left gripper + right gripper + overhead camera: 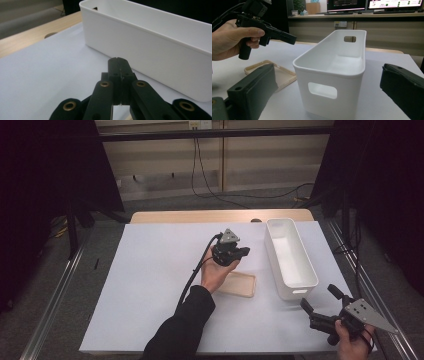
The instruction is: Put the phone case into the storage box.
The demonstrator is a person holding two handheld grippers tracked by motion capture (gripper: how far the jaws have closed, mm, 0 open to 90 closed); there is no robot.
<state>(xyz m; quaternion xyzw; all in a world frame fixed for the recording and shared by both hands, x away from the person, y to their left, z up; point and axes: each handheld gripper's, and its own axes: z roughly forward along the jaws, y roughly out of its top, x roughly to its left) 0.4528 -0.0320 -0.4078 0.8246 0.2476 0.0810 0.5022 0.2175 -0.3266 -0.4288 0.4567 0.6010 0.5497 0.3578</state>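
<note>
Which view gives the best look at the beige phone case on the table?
The high view: the phone case lies flat beside the white bin, partly covered by the left hand. The right gripper view shows it low and partly hidden by a jaw. The left gripper view adds nothing clear on it.

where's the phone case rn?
In the high view the phone case lies flat on the white table sheet, just left of the white bin and under the left gripper; the right gripper view shows it left of the bin's near end.

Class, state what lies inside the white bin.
The white bin looks empty: its bare floor and inner walls show in the high view. The near wall hides the nearest strip of floor in the right gripper view.
</note>
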